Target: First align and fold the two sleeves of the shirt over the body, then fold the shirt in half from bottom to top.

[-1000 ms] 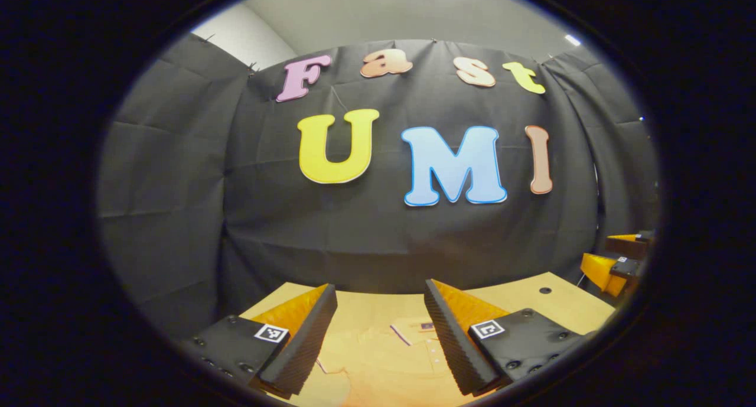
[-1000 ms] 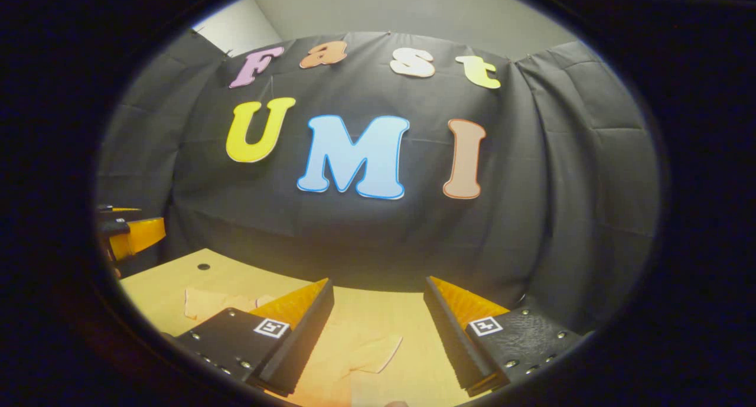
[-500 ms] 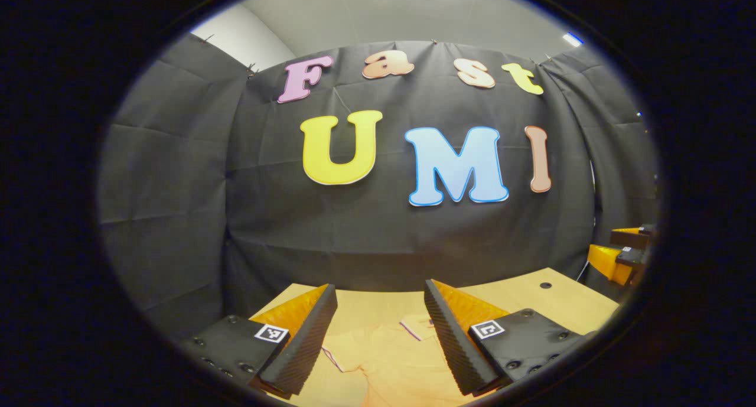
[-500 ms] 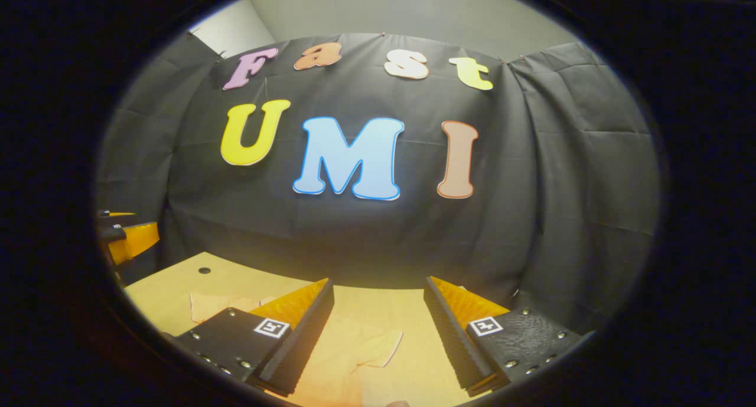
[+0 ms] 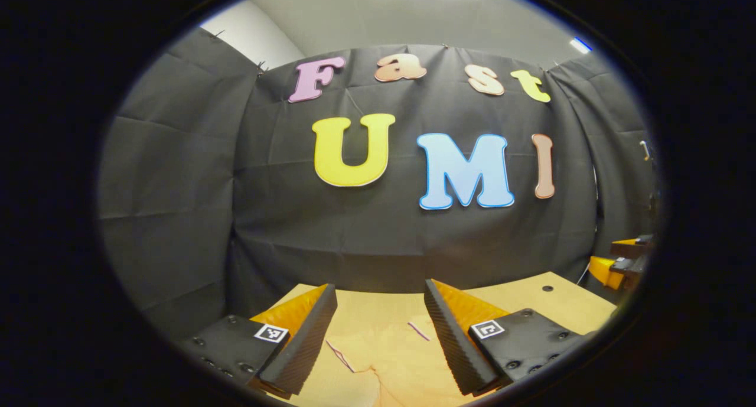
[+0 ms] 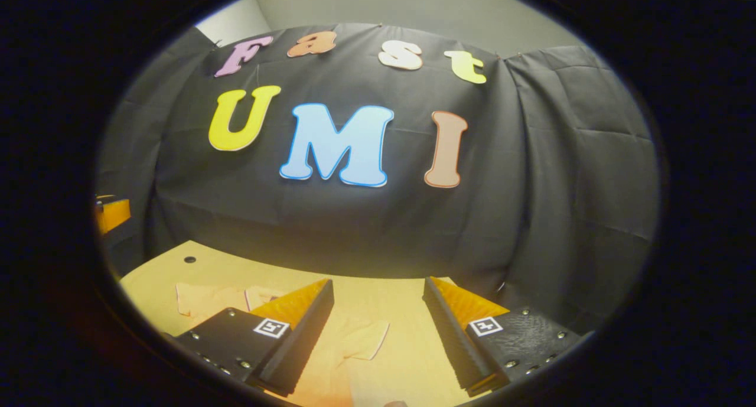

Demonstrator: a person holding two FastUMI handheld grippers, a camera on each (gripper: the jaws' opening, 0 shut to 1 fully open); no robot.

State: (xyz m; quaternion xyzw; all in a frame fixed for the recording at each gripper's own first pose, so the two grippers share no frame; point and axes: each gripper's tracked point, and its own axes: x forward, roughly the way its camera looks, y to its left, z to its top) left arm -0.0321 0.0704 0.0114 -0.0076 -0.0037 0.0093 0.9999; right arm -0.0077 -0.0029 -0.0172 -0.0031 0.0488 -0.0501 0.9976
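A pale orange shirt lies flat on the wooden table, its thin dark trim lines showing between my fingers in the left gripper view. My left gripper hangs open above it with nothing between its fingers. In the right gripper view the shirt shows a short sleeve spread out on the table, and another part of the cloth lies farther left. My right gripper is open above that sleeve and holds nothing. The right gripper also appears at the far right edge of the left gripper view.
The booth's black cloth wall stands close behind the table's far edge. A small dark hole marks the tabletop near its back right; the same hole appears in the right gripper view. The left gripper shows at that view's left edge.
Both grippers stay open. In the left gripper view the shirt's collar has slid out of sight and only trim lines remain. The right gripper view has tipped down slightly, showing more table.
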